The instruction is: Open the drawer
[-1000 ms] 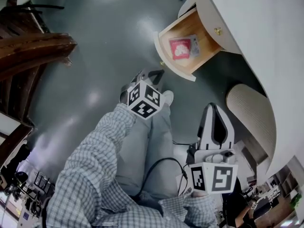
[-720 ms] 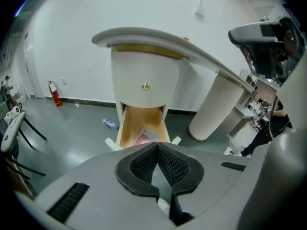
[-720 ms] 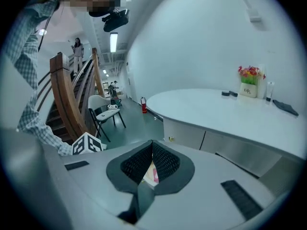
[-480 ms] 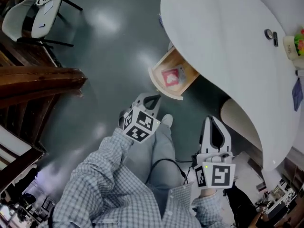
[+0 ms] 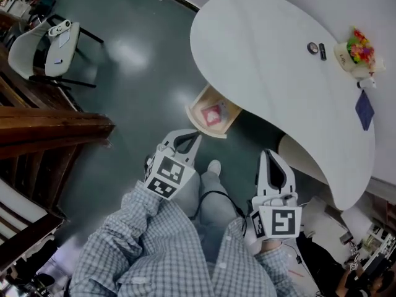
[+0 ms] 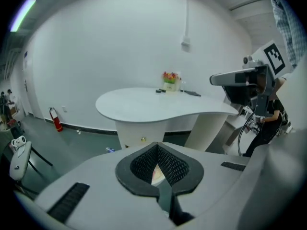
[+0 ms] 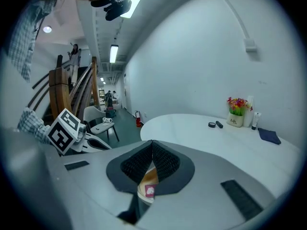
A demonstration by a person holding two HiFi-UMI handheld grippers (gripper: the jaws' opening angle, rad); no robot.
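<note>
Head view: open drawer [image 5: 199, 124] jutting from under white tabletop [image 5: 272, 60], front facing near-left toward the legs, long axis far-right to near-left, red packet [image 5: 212, 114] inside. Left gripper [image 5: 190, 137] and right gripper [image 5: 271, 154] nearer, apart from it.
Left gripper view: jaws together, nothing clamped.
Right gripper view: jaws together, nothing clamped; drawer glimpsed below through the gap.

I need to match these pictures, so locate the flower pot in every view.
Head view: flower pot at upper right, at the far end of the white table.
Left gripper view: flower pot at centre, above the tongs.
Right gripper view: flower pot at right, mid-height.
Shared landmark: the white table beneath it.
</note>
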